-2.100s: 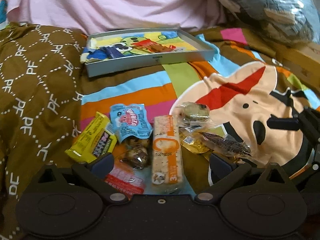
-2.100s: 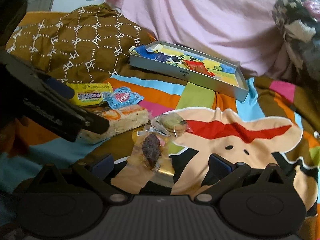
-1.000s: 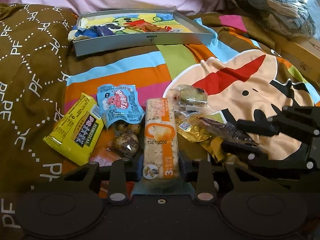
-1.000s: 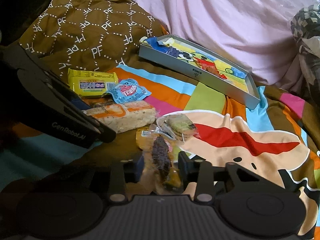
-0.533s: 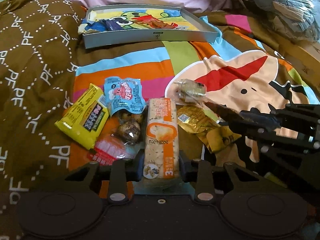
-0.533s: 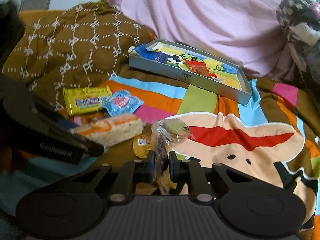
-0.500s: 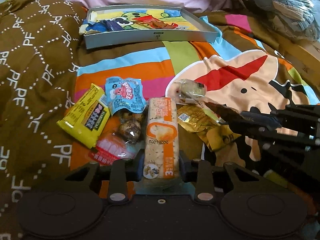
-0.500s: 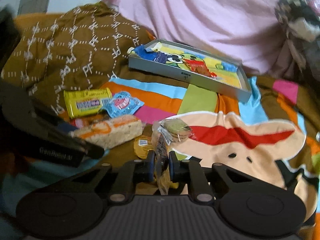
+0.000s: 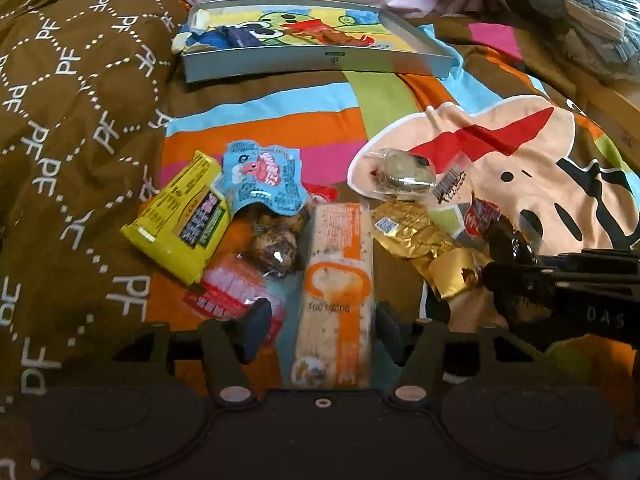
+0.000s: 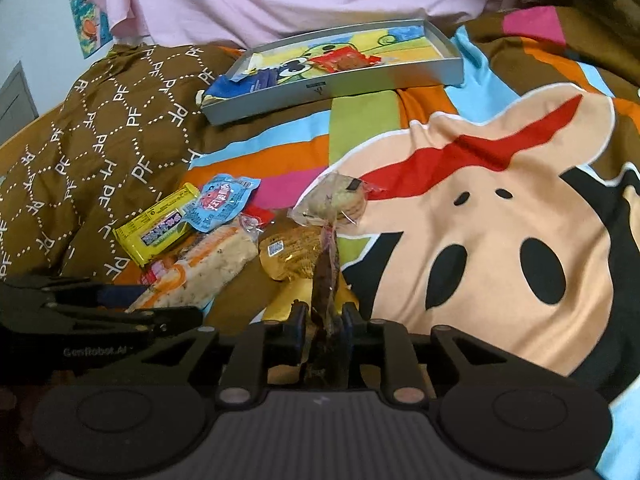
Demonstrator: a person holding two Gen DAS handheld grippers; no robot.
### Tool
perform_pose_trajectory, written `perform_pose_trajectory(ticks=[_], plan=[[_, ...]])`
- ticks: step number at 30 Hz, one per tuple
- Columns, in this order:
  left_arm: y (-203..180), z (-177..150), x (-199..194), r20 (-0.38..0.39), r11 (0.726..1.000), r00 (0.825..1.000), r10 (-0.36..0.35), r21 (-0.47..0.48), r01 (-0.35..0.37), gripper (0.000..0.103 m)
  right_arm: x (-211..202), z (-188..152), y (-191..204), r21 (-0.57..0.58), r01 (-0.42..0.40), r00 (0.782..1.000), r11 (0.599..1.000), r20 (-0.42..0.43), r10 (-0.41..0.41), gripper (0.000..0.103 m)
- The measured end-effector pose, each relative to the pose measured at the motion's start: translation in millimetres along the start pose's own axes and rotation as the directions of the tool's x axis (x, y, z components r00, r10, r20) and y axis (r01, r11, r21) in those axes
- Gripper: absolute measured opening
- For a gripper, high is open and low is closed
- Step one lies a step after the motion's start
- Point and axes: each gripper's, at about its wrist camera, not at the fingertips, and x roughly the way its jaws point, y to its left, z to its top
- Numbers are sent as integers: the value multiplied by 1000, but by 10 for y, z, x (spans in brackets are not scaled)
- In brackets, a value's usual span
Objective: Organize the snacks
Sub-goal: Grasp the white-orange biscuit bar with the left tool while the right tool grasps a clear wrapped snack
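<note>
My left gripper (image 9: 320, 326) has its jaws apart on either side of a long orange-and-white cracker pack (image 9: 338, 280), which lies on the bed between them. My right gripper (image 10: 323, 320) is shut on a dark snack in a clear wrapper (image 10: 326, 276) and holds it just above the pile. It shows at the right of the left wrist view (image 9: 508, 240). A grey tray (image 9: 320, 60) with a cartoon base holds a blue pack (image 9: 224, 36) and a red pack (image 9: 324, 34) at the far side. It also shows in the right wrist view (image 10: 340, 80).
On the bedspread lie a yellow pack (image 9: 180, 220), a light-blue pouch (image 9: 264, 180), a red-and-white pack (image 9: 228, 292), round brown snacks (image 9: 276, 244), a gold foil pack (image 9: 416, 236) and a wrapped cookie (image 9: 404, 172). Pink cloth lies behind the tray.
My left gripper's jaws have opened from the cracker pack, which now lies between them. My right gripper stays shut on the dark snack and has swung to the right with it.
</note>
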Motion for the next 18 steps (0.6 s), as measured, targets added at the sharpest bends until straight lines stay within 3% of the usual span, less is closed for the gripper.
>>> perform_pose_trajectory(ticks=[7,13,18], plan=[[-7,28,52,17,1000,999,-29,11,29,74,73,36,44,-14,-7,1000,1000,0,7,37],[-12,36,61,27,999,999,-43,18,42,75,94,31,73,-23,-3,1000,1000,4,3,47],[-11,36,52,31,999,998,-51,20,51,57,91,2,126,-56,7,1000,998,13,-6,44]])
